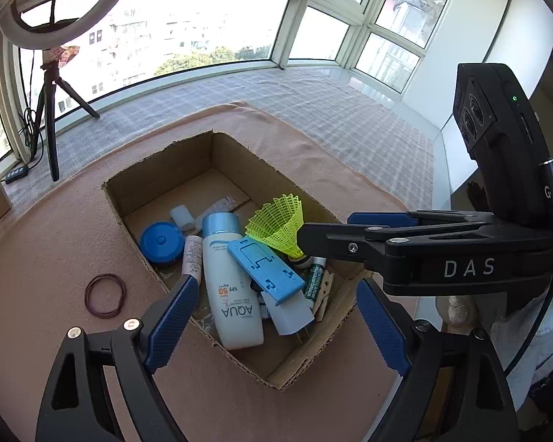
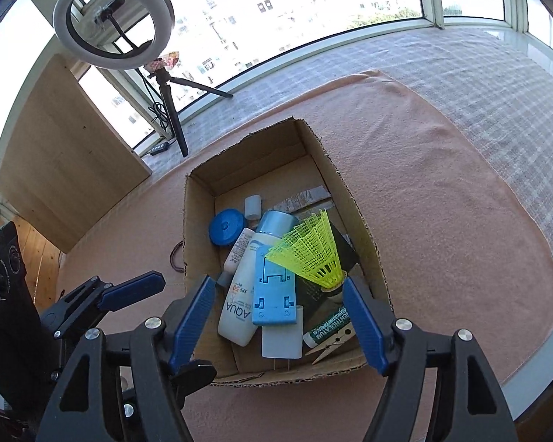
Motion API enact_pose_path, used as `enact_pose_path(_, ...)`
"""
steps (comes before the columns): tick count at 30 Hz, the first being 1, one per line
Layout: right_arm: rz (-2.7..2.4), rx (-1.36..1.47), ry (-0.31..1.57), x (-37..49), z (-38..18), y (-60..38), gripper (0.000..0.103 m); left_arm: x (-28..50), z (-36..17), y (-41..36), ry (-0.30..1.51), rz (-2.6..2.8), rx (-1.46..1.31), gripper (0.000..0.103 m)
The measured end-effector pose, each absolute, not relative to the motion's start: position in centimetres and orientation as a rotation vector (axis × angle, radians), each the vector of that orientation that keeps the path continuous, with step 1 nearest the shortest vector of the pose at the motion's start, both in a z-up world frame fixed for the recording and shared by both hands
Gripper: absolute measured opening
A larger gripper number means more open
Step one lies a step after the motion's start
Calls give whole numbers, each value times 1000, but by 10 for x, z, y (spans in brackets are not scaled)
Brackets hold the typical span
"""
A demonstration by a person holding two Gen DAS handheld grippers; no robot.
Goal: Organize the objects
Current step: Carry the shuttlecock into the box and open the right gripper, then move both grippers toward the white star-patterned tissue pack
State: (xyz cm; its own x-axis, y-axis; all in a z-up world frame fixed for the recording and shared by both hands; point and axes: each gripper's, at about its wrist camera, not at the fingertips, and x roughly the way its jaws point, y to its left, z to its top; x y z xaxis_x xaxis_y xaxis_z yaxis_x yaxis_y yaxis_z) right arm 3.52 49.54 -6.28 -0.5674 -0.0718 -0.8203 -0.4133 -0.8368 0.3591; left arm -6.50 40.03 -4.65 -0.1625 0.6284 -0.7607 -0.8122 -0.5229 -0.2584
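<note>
An open cardboard box (image 1: 158, 169) (image 2: 199, 217) sits on a pink cloth and holds several items. Among them are a white AQUA bottle (image 1: 232, 287) (image 2: 239, 294), a blue plastic stand (image 1: 265, 269) (image 2: 274, 291), a blue round case (image 1: 161, 241), a green lip balm (image 2: 326, 326) and a clothespin (image 2: 331, 346). A yellow shuttlecock (image 1: 276, 226) (image 2: 309, 254) leans on the pile, its cork beside my right gripper's fingertip. My right gripper (image 2: 278, 322) (image 1: 331, 228) is open over the box, its pads off the shuttlecock. My left gripper (image 1: 276, 324) (image 2: 132, 291) is open above the box's near end, holding nothing.
Brown rubber bands (image 1: 105, 295) lie on the pink cloth (image 1: 55, 239) left of the box. A ring light on a tripod (image 1: 51, 110) (image 2: 112, 22) stands by the window. A wooden board (image 2: 66, 147) leans at the left. A checked cloth (image 2: 497, 84) covers the far sill.
</note>
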Motion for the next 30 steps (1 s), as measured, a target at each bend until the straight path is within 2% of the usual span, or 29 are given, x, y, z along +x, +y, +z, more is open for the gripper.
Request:
enact_pose_path(11, 2564, -1382, 774, 12, -60, 451, 69, -80, -38, 320, 229, 1987, -1105, 90)
enact_pose_path(30, 2762, -1527, 646, -53, -71, 306, 69, -125, -55, 56, 65, 2352, -1312, 90)
